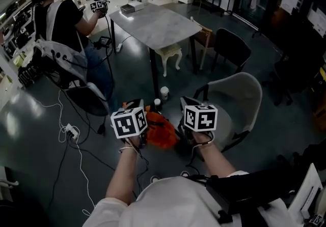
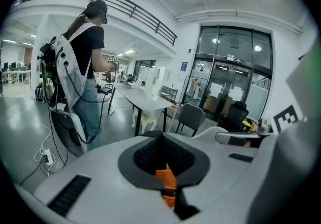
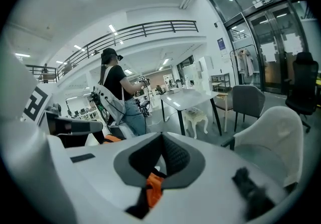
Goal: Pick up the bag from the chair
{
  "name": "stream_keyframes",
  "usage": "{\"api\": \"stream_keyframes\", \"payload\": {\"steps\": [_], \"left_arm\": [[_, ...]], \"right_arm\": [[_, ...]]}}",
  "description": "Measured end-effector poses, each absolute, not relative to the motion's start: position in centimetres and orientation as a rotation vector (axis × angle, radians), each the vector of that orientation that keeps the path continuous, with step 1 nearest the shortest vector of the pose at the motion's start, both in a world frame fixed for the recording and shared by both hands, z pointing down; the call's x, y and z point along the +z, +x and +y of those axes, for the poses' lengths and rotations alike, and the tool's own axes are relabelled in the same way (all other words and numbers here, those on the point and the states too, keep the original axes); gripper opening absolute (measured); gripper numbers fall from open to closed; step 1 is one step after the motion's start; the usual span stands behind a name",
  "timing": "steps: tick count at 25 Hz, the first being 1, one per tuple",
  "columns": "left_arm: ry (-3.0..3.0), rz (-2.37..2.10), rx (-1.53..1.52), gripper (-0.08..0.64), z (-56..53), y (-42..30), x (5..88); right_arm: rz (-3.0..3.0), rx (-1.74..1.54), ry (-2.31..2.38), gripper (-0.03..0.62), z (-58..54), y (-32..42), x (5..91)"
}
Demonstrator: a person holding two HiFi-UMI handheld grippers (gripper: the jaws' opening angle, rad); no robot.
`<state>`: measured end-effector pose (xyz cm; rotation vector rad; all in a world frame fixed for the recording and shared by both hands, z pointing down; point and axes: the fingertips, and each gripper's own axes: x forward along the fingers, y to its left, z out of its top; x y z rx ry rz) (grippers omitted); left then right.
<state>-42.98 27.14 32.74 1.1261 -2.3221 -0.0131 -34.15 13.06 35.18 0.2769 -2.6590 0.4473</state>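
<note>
Two grippers, both clamped on the orange bag (image 1: 162, 130). Left gripper (image 2: 161, 166): jaws shut on a fold of orange fabric, pinched between the black ribbed pads (image 2: 150, 155) with a strip poking out below. Right gripper (image 3: 159, 165): same story, jaws closed on an orange strap or fold, dark trim just under it.

Head view: bag bunched up and hanging between the two marker cubes, left cube (image 1: 129, 122) and right cube (image 1: 200, 117), with a forearm behind each. Sits just left of the grey chair (image 1: 237, 96), beside the seat rather than on it. Cannot tell whether still touching the chair's front edge.

Around it: dark glossy floor (image 1: 127, 76), small white cup (image 1: 164, 92) on it just beyond the bag. Grey table (image 1: 155, 22) further out, white stool (image 1: 169, 55) under it, black chair (image 1: 232, 48) at its right. Second person (image 1: 63, 22) standing at the table's left end, black shirt, holding another marker-cube gripper (image 1: 98, 5). White power strip (image 1: 70, 130) and cables on the floor, well left of the bag.
</note>
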Motion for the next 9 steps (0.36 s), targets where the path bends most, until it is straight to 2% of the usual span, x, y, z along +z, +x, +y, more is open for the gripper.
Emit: {"api": "stream_keyframes", "payload": {"steps": [9], "left_arm": [[1.119,-2.32,-0.015,0.015,27.04,-42.5,33.07]], "right_arm": [[-2.651,0.438,0.269,0.032,13.08,-33.7,35.69]]}}
